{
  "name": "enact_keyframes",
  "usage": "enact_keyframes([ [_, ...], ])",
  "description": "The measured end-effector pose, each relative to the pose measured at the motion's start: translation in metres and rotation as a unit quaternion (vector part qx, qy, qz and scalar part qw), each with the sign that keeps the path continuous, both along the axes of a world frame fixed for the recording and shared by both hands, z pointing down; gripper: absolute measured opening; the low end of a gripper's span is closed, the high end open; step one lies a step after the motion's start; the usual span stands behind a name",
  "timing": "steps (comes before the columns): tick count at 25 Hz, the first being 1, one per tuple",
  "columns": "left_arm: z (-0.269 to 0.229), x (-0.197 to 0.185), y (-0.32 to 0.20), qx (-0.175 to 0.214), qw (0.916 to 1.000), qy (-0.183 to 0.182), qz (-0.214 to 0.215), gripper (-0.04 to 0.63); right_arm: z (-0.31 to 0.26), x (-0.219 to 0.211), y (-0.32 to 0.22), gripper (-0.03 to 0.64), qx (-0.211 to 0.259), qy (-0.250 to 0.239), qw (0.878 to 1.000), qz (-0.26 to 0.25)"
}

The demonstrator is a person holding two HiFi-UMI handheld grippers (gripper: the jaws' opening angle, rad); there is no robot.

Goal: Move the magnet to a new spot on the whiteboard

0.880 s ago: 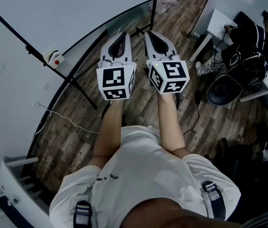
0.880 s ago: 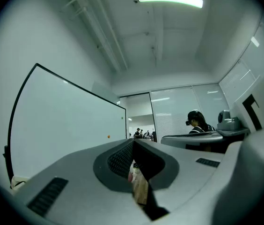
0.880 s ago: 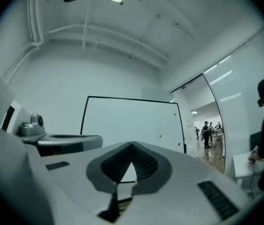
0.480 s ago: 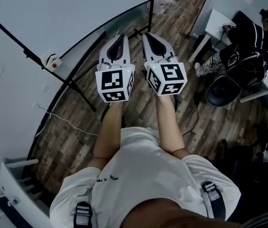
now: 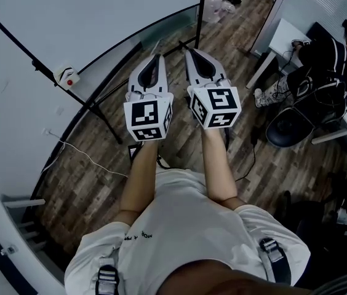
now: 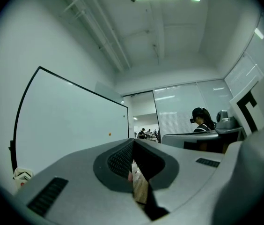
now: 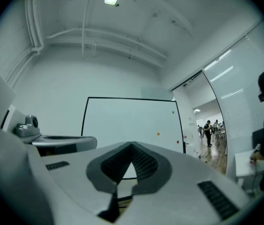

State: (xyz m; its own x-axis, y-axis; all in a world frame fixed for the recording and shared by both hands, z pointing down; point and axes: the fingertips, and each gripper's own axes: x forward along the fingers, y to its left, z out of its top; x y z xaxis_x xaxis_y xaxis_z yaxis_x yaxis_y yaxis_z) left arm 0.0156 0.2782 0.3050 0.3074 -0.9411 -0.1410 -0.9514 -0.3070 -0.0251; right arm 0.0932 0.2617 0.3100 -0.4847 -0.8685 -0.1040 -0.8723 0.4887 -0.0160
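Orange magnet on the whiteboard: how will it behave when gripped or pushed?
The orange magnet looks like a tiny round dot, so it is probably light and rigid, with little edge to pinch. It clings to the upright whiteboard, so a push would likely slide it rather than drop it.

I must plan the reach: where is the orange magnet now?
In the right gripper view, the orange magnet sits near the right edge of the whiteboard, between a green magnet above and a red magnet below.

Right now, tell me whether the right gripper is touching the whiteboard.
Apart. The right gripper is shut and empty; its own view shows the whiteboard standing far beyond its tips.
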Motion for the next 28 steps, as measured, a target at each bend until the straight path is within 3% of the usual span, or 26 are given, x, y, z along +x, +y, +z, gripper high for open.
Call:
enact_keyframes([
  [8,0.019,-0.003,-0.02,-0.01,0.9999,-0.002,-0.011,0.003,0.016,-0.01,-0.021,0.012,-0.009,0.005,1.0,-0.012],
  [14,0.027,-0.004,-0.062,-0.012,0.9999,0.006,-0.002,0.003,0.022,-0.017,-0.059,0.013,-0.011,0.005,1.0,-0.011],
  [28,0.022,-0.028,-0.239,-0.005,0.9999,0.006,0.013,0.003,0.015,-0.043,-0.229,0.014,-0.002,-0.003,1.0,0.007],
])
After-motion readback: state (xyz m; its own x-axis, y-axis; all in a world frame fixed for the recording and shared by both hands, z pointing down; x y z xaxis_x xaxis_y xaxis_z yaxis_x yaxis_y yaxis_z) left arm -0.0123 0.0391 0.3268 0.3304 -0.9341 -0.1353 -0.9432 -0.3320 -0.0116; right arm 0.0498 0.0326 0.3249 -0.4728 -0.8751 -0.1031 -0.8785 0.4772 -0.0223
